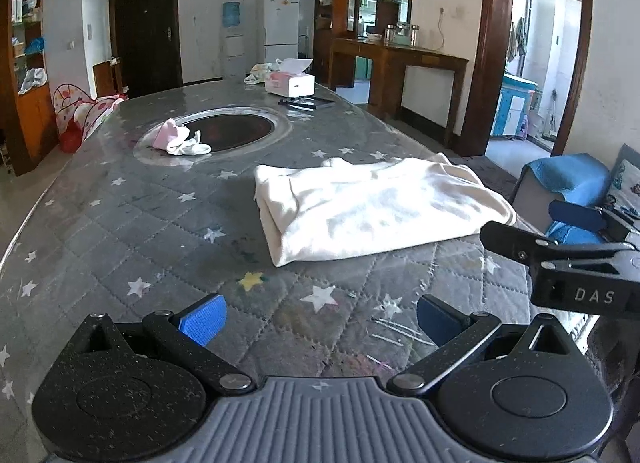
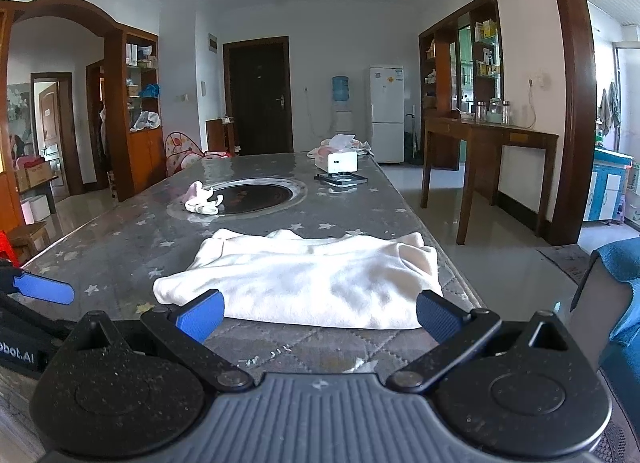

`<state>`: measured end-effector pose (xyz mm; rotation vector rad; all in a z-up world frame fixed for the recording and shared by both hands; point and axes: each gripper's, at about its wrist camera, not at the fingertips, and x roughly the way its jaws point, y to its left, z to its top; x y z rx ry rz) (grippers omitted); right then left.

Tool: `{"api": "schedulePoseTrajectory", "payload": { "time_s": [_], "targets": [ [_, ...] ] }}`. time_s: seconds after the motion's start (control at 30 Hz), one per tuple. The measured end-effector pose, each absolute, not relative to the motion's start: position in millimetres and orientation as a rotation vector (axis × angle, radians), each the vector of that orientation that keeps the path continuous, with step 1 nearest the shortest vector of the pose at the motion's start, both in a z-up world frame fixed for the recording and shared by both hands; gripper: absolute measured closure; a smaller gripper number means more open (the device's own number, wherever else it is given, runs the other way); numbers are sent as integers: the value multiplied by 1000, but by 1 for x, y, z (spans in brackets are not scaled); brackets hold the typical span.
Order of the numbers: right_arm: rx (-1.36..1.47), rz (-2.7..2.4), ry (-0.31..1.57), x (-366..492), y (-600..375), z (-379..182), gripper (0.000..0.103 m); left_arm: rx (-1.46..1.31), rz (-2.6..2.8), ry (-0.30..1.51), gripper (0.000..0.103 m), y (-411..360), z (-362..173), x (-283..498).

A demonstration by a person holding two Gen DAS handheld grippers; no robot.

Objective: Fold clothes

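Both claws (image 1: 318, 317) (image 2: 318, 313) agape, empty, near the folded white garment (image 1: 372, 209).

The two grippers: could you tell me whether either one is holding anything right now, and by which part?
Nothing is held. The left gripper and the right gripper are both open and empty; the white garment lies loose on the table.

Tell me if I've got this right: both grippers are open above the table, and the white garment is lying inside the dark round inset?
Not quite. The white garment lies on the quilted table cover, nearer than the dark round inset, as the right wrist view shows. Both grippers, left and right, are open.
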<state>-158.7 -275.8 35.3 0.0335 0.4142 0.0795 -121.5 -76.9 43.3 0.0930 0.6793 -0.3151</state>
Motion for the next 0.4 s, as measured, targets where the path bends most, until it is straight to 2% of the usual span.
{"api": "schedulePoseTrajectory", "payload": {
  "time_s": [0.4],
  "targets": [
    [27,88,428,-151,-272,31,0,101,-308,667,0,-78,39,-116]
  ]
}}
